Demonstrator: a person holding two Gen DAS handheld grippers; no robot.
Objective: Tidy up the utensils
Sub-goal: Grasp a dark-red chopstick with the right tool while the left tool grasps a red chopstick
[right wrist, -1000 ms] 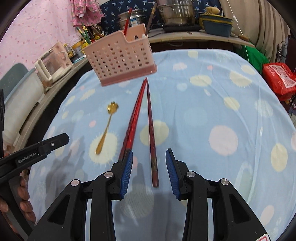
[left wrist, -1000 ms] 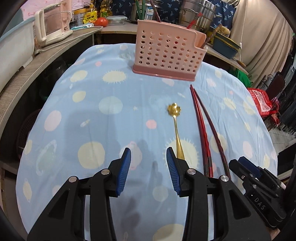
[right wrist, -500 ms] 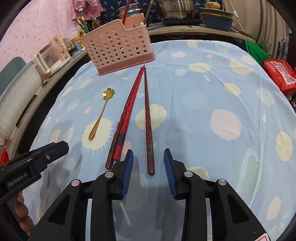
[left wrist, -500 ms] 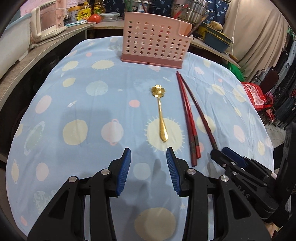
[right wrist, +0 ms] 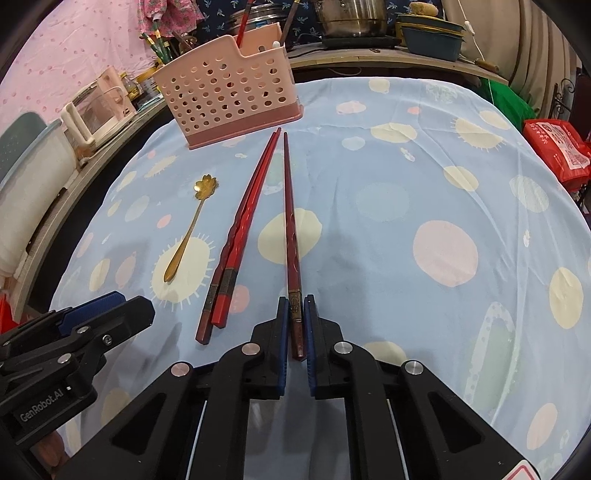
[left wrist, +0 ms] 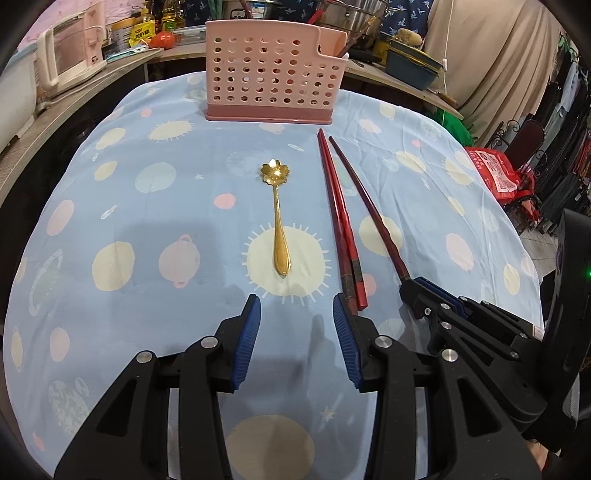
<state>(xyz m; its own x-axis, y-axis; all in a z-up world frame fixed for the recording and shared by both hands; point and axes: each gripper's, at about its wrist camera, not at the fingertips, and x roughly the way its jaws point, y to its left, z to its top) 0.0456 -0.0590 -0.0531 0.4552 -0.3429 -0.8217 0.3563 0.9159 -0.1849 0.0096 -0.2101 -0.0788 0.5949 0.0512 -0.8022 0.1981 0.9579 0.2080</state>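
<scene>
Right tongs [right wrist: 296, 325] around chopstick [right wrist: 290, 229], tip toward caddy [right wrist: 225, 99]

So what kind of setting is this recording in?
Most likely a lived-in home kitchen or dining corner. A round table under a blue dotted tablecloth holds a pink utensil caddy, and the counter behind is crowded with steel pots, a small pink oven and food tins.

Gold spoon [left wrist: 277, 225], three red chopsticks [right wrist: 236, 236] before pink caddy [left wrist: 273, 79].
</scene>
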